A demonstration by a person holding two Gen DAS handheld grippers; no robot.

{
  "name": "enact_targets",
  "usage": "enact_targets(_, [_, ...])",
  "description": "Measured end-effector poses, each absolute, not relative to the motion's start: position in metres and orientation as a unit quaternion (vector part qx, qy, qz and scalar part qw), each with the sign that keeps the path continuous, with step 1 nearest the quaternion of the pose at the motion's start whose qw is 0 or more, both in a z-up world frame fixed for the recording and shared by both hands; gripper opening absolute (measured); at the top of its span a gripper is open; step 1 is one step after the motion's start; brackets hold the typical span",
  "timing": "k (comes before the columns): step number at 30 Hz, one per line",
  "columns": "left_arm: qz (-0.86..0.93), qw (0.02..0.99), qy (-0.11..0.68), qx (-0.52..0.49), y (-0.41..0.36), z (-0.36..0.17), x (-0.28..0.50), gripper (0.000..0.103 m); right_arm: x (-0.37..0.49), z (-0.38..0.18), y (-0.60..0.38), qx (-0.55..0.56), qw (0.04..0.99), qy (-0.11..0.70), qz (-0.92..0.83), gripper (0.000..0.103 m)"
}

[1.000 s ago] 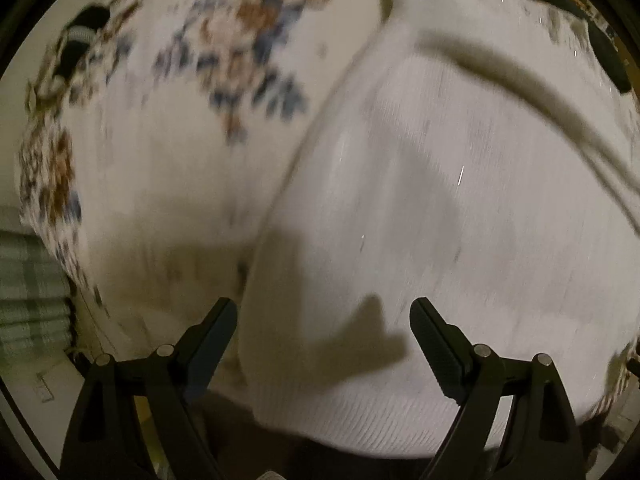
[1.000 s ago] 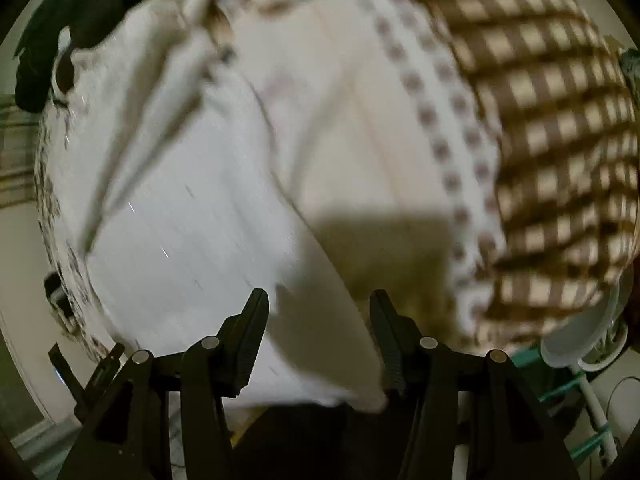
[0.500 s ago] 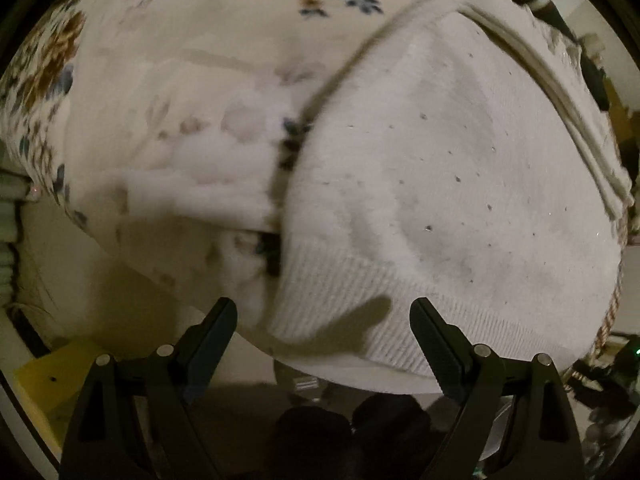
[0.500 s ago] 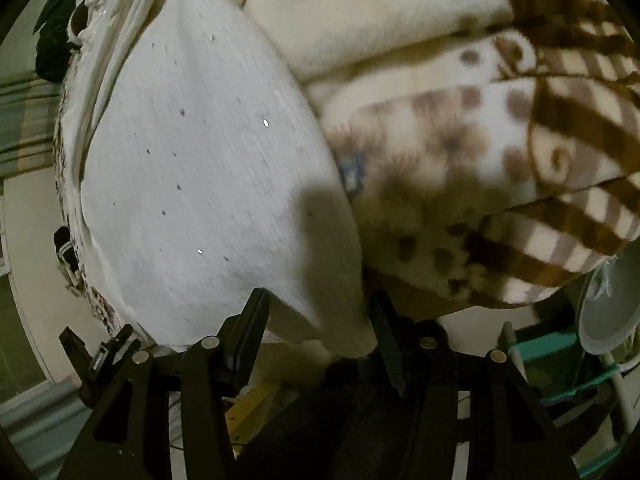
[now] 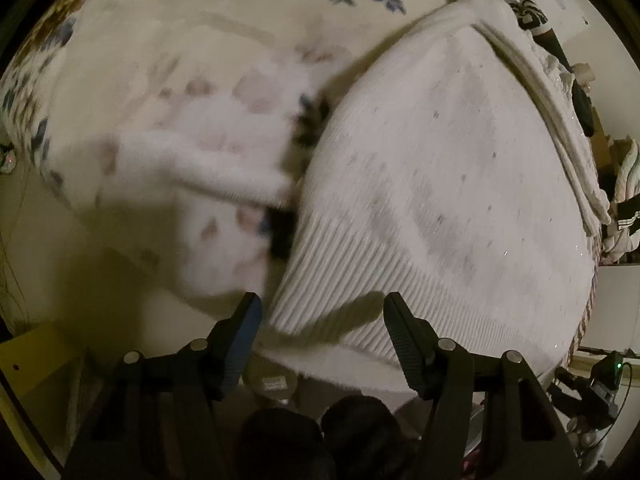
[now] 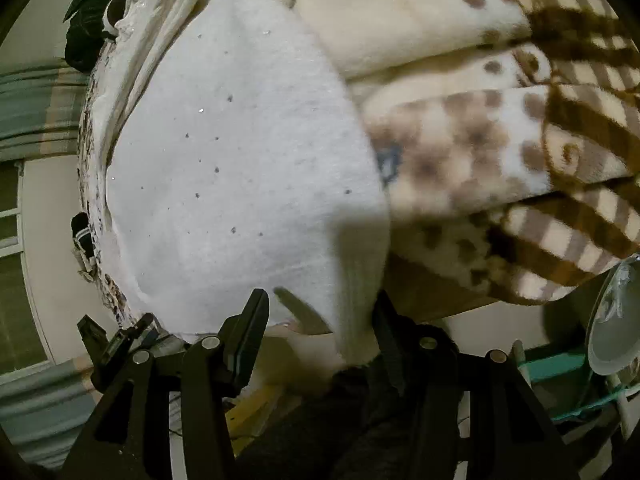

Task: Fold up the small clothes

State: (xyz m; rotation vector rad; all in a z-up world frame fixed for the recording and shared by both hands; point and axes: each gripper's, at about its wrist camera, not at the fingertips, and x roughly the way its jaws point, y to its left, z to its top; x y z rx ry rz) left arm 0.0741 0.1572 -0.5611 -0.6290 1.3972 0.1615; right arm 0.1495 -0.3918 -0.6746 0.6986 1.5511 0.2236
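Observation:
A white knit sweater (image 5: 440, 200) with small dark specks lies spread on a floral bedspread (image 5: 180, 60). Its ribbed hem hangs over the bed's near edge. My left gripper (image 5: 322, 320) is open, and the hem's left corner sits between its fingers. In the right wrist view the same sweater (image 6: 240, 160) fills the left half. My right gripper (image 6: 320, 312) is open, with the hem's right corner hanging between its fingers and against the right one.
A brown-and-cream checked and spotted blanket (image 6: 500, 140) lies folded right of the sweater. Dark clothes (image 5: 560, 40) lie at the bed's far side. A white fan (image 6: 612, 320) stands low right. A yellow object (image 5: 36, 344) sits by the floor.
Both grippers have pulled back toward the bed's near edge, so the hem now lies between their fingers. Both stay open.

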Motion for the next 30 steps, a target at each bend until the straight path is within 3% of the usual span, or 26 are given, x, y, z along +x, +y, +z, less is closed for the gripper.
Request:
enact_targets(2, [0.073, 0.714, 0.630, -0.295, 0.158, -0.567, 0.067, 0.025, 0.151, -0.675, -0.384, 0.293, 0.661, 0.686, 0.090, 0.050])
enact_targets(4, [0.072, 0.717, 0.624, -0.303, 0.162, -0.571, 0.066, 0.010, 0.153, -0.678, -0.379, 0.271, 0.666, 0.690, 0.076, 0.018])
enact_targets(5, [0.072, 0.724, 0.617, -0.301, 0.161, -0.569, 0.065, 0.008, 0.153, -0.677, -0.378, 0.267, 0.671, 0.688, 0.071, 0.005])
enact_targets(13, [0.091, 0.772, 0.592, -0.212, 0.157, -0.517, 0.052, 0.007, 0.146, -0.619, -0.388, 0.248, 0.701, 0.667, 0.053, 0.004])
enact_targets(17, [0.085, 0.758, 0.626, -0.166, 0.155, -0.524, 0.049, 0.007, 0.148, -0.603, -0.403, 0.237, 0.703, 0.670, 0.035, 0.004])
enact_targets(21, [0.077, 0.740, 0.650, -0.156, 0.141, -0.552, 0.046, 0.007, 0.155, -0.627, -0.398, 0.220, 0.684, 0.695, 0.025, 0.004])
enact_targets(25, [0.093, 0.712, 0.675, -0.170, 0.148, -0.578, 0.036, 0.006, 0.161, -0.648, -0.382, 0.179, 0.675, 0.715, 0.017, 0.004])
enact_targets(29, [0.087, 0.695, 0.662, -0.268, 0.176, -0.588, 0.009, 0.008, 0.166, -0.652, -0.372, 0.190, 0.669, 0.718, 0.027, 0.005])
enact_targets(30, [0.085, 0.694, 0.651, -0.296, 0.183, -0.589, 0.005, 0.010, 0.167, -0.651, -0.373, 0.204, 0.667, 0.715, 0.032, 0.010])
